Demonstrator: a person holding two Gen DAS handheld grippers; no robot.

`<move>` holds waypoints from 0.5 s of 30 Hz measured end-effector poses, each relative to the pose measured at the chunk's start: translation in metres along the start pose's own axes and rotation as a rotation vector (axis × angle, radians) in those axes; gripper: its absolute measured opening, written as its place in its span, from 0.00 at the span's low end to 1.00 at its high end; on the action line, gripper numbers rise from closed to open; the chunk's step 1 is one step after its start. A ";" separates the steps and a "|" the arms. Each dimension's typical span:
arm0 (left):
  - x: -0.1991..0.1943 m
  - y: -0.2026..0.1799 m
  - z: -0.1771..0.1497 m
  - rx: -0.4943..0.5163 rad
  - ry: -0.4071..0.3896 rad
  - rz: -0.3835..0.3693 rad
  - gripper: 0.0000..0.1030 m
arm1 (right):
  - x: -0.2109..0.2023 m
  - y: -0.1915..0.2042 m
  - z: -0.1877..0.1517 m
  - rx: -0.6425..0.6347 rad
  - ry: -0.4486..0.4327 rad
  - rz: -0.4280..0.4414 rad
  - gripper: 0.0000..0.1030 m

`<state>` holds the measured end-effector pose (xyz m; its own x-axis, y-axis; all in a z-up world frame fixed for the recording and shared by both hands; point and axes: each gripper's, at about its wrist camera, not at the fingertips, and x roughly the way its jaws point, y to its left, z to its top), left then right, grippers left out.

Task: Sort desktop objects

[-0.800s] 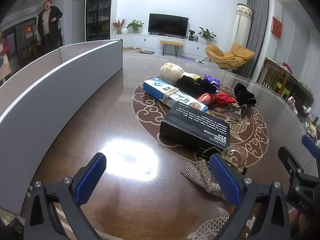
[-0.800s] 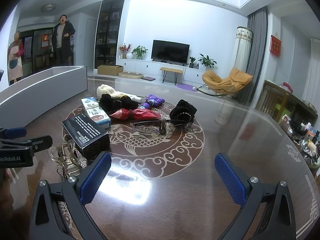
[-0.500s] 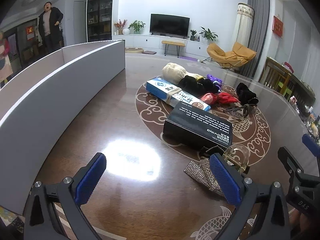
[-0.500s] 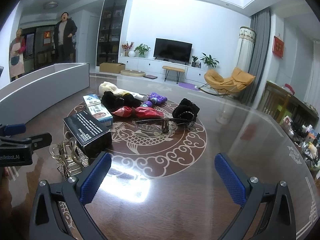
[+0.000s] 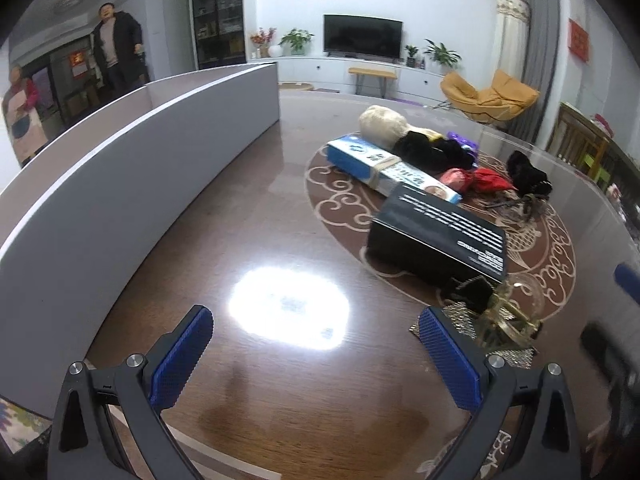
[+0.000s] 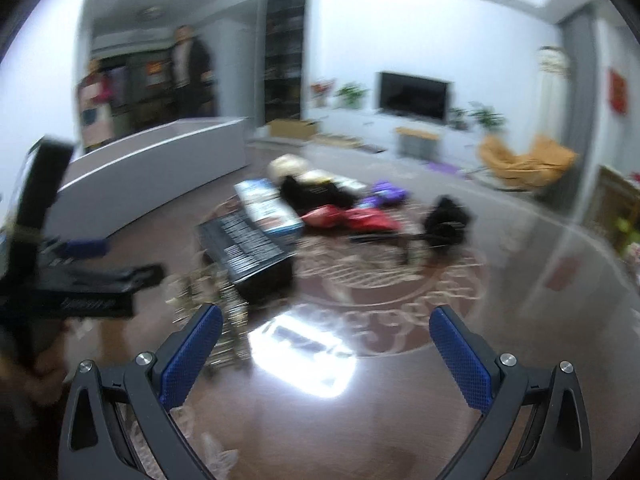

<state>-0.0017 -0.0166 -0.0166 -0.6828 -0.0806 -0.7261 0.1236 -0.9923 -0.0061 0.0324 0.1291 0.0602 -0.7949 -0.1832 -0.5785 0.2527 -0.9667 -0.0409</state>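
A pile of objects lies on the round brown table: a black box point(image 5: 438, 236), a blue and white box point(image 5: 384, 170), a cream plush point(image 5: 380, 124), black cloth point(image 5: 432, 152), red items point(image 5: 480, 180), glasses point(image 5: 520, 204) and a glittery sandal point(image 5: 492, 320). My left gripper point(image 5: 314, 330) is open and empty, low over the table, left of the sandal. My right gripper point(image 6: 326, 336) is open and empty; its view is blurred, with the sandal point(image 6: 216, 300) by its left finger and the black box point(image 6: 244, 252) beyond.
A long grey storage bin point(image 5: 132, 168) stands along the left side of the table. The left gripper's body point(image 6: 72, 280) shows at the left of the right wrist view. Two people stand in the far left background.
Both grippers have moved: the right view has swung and blurred, now closer to the sandal and black box. The left view has shifted slightly forward. Both stay open.
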 end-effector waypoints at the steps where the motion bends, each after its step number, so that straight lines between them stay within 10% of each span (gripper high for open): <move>1: 0.001 0.002 0.000 -0.005 0.003 0.006 1.00 | 0.004 0.005 0.000 -0.027 0.018 0.030 1.00; 15: 0.017 0.021 -0.001 -0.101 0.080 0.007 1.00 | 0.057 0.047 -0.011 -0.203 0.284 0.153 1.00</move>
<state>-0.0099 -0.0389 -0.0295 -0.6227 -0.0753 -0.7788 0.2025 -0.9770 -0.0674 0.0047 0.0756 0.0159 -0.5618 -0.2387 -0.7921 0.4839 -0.8714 -0.0806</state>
